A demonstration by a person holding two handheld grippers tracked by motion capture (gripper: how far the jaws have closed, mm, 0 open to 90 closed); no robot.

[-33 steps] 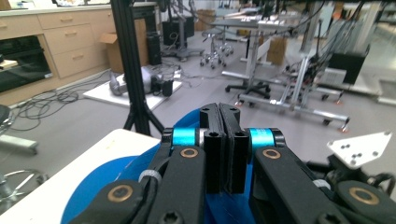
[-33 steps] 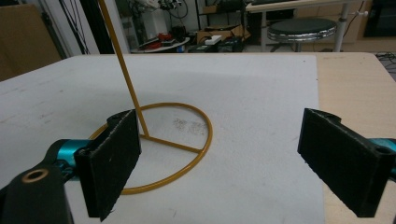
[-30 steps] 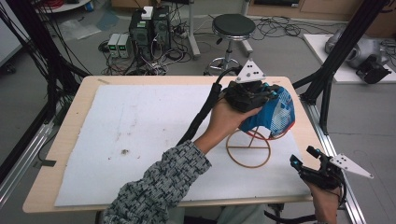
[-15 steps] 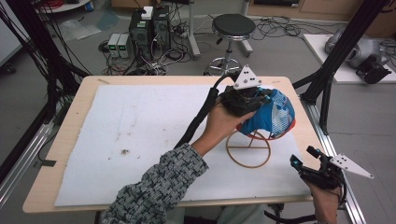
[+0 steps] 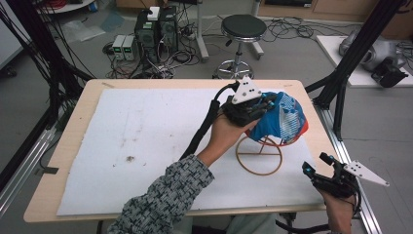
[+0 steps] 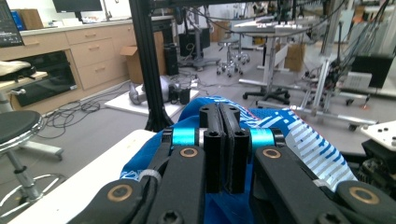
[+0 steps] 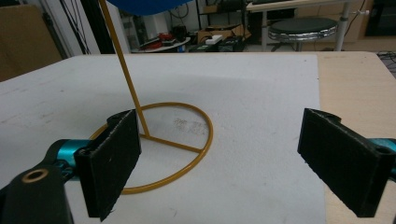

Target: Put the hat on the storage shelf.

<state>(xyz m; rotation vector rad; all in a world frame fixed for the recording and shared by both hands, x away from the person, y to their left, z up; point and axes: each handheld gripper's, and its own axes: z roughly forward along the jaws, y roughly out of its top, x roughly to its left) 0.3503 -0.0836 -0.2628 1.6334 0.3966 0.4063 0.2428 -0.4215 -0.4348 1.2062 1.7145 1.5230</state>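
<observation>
The fingers (image 6: pixel 219 140) of the left gripper (image 5: pixel 253 108) are pressed together on a fold of a blue and white cap (image 5: pixel 282 117), which is held over the top of a gold wire stand (image 5: pixel 259 155) near the right end of the bench (image 5: pixel 73 122). Whether the cap is fully seated cannot be told. The right gripper (image 5: pixel 319 168) is held apart at the bench's near right corner, its fingers (image 7: pixel 114 158) spread wide with nothing between them. By this judgement, settling and release are left.

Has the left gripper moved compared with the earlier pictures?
Yes. The left gripper, shut on the blue cap, sank slightly toward the gold wire stand.
</observation>
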